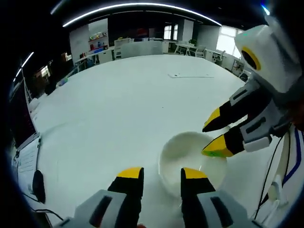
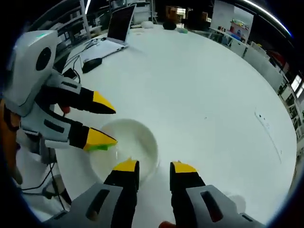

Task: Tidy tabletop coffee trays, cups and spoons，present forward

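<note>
Both my grippers are hovering right at the white bowl (image 1: 192,159), which sits near my edge of the white table (image 1: 123,104). My left gripper (image 1: 161,175) has its jaws apart around the near rim, nothing pinched yet; my right gripper (image 2: 155,167) is spread too, reaching over the other side, I guess to steady it. Further back there's a laptop (image 2: 114,28) and clutter.

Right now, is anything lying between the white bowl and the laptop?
In the right gripper view, bare white table lies between the white bowl and the laptop, except where the left gripper reaches over it.
</note>
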{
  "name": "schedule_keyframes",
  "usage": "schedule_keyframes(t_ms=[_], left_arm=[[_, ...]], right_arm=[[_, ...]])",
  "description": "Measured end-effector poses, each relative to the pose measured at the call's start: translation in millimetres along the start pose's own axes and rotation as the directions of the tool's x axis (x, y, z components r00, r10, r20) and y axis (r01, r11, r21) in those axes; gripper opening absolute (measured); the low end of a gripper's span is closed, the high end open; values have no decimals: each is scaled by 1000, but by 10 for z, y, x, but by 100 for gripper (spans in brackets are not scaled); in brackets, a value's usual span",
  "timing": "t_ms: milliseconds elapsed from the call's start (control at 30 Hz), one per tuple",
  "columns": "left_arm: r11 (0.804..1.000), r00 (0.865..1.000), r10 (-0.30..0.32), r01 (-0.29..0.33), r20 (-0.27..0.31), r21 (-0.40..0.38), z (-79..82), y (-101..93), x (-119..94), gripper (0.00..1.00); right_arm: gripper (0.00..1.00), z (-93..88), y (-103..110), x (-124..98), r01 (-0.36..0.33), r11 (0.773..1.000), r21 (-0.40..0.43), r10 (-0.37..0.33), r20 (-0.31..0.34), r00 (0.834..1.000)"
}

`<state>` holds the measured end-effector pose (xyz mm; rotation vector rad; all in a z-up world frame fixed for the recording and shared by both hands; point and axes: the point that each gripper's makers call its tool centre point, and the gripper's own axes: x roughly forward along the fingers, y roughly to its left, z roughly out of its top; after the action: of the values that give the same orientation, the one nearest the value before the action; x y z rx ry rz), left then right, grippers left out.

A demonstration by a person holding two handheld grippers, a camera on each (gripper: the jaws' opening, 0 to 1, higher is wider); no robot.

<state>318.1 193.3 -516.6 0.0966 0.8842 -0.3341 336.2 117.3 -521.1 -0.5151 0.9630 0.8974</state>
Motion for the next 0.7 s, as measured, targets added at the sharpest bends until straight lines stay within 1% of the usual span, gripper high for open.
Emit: schedule_keyframes(t_ms=[100,167,200,333,467,533,600,700], left_arm=[[1000,1000,6,-6,-15,-1,-28,-3,15,32],[1000,1000,0,0,-17,1,-33,-21,12,31],[1000,1000,0,0,-21,-1,-36,-26,13,32],[1000,999,15,-15,-29,-9,-28,-12,28,31],[1000,999,17,-18,-40,-18,-40,-26,49,28],[1000,999,17,-18,-44,-11,-50,-49,58,26],[1000,999,10,-10,-42,-12,-48,-70,67,27],[1000,999,9,-9,-51,-10,-53,-91,83,26]], right_arm=[[25,6,15,17,-1,1000,10,1,-11,1000],[24,16,18,21,2,1000,18,-2,-11,1000],[23,3,11,28,13,1000,23,-12,-26,1000],[20,17,14,34,20,999,34,-19,-32,999],[19,-14,0,57,30,998,48,-28,-56,998],[16,-29,-13,63,38,998,49,-35,-65,997],[14,-56,-50,68,56,996,74,-50,-82,995],[13,-53,-54,69,45,992,115,-35,-85,996]])
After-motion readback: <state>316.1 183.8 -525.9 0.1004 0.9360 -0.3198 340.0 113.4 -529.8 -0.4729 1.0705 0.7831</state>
